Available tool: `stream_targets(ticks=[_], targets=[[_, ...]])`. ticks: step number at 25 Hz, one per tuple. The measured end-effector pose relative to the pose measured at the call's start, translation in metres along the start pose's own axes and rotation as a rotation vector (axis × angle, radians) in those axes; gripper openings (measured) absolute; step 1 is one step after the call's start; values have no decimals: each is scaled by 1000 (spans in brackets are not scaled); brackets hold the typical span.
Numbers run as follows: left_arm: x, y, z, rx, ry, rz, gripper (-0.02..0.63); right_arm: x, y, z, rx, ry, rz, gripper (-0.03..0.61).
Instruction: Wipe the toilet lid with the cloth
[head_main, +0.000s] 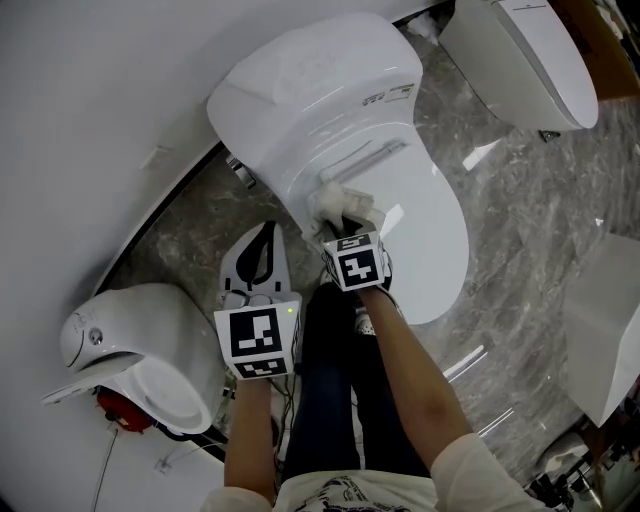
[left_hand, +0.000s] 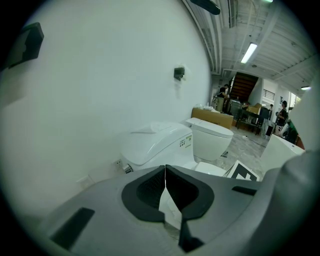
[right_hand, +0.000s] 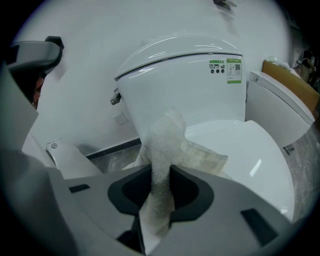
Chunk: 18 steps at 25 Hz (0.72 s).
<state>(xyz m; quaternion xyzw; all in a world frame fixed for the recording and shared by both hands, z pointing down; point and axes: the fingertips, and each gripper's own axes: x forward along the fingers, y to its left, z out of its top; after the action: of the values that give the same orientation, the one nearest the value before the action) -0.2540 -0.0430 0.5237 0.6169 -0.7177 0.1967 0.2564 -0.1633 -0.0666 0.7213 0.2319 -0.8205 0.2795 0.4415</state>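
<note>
One white toilet fills the middle of the head view, standing on a grey marbled floor (head_main: 520, 200) against a white wall (head_main: 90, 100). Its tank (head_main: 310, 80) is at the back, and the closed toilet lid (head_main: 430, 240) runs forward from it. Two other white toilets stand well apart from it, one at the upper right (head_main: 520, 55) and one at the lower left (head_main: 140, 360).

The right gripper (right_hand: 161, 172) has its jaws clenched on a pale cloth (head_main: 345, 205), which rests on the rear edge of the lid, just in front of the tank. The left gripper (left_hand: 165, 175) hangs off the lid's left edge, over the floor. Its jaws are pressed together on nothing.

Wiping looks under way at the back of the lid. The broad front and right side probably remain, though no dirt shows either way. The tank blocks any push backward. The lid's front and right edges are open for long strokes.
</note>
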Motion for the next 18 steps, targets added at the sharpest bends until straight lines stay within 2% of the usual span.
stream_targets(ticks=[18], targets=[[-1,-71,-2,51,8,-66,9,-38,0,-86,-47,38,80,91]])
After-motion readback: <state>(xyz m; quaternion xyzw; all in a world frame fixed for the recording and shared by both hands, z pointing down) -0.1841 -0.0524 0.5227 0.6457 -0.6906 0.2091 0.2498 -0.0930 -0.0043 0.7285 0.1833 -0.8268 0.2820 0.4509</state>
